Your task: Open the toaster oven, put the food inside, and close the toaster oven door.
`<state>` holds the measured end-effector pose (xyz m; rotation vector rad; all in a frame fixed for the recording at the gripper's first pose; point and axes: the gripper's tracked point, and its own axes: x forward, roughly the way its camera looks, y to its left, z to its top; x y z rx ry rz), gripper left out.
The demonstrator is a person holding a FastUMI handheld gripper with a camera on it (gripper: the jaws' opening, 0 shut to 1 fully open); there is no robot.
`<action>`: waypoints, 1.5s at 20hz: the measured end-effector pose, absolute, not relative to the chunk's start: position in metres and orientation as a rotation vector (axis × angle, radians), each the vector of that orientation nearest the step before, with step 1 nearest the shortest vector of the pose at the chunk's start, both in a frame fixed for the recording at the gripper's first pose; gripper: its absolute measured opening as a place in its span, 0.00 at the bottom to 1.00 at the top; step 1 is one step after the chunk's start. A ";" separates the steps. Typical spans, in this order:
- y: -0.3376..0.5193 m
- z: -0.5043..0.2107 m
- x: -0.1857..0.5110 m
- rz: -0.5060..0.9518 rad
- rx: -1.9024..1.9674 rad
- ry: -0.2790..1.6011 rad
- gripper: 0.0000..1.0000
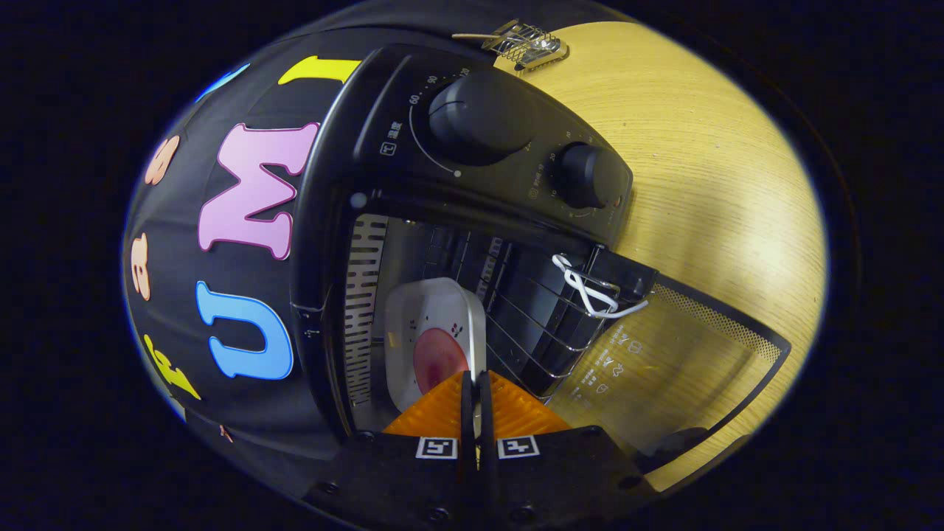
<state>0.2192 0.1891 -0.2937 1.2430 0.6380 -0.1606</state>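
The black toaster oven point(472, 162) stands on the wooden table point(700, 147) with its glass door point(664, 354) swung fully open. Inside its cavity, a white square plate point(428, 310) carries a round reddish piece of food point(439, 361) and lies over the wire rack point(531, 317). My gripper point(476, 391) is at the oven's mouth, its fingers drawn together on the plate's near rim. The rim runs straight into the thin slit between the fingers. The near part of the plate is hidden behind the fingers.
Two black knobs point(479, 118) sit on the oven's control panel beside the cavity. A white looped cord point(590, 291) hangs on the rack's front edge. A small wire metal holder point(527, 44) lies on the table beyond the oven.
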 end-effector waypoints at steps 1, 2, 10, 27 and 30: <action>0.188 -0.290 0.220 -0.155 1.240 0.621 0.06; 0.185 -0.284 0.220 -0.152 1.232 0.597 0.10; 0.202 -0.261 0.166 0.008 1.097 0.655 0.92; 0.201 -0.269 0.048 0.234 0.074 0.746 0.99; 0.192 -0.291 0.042 0.189 -0.010 0.782 0.99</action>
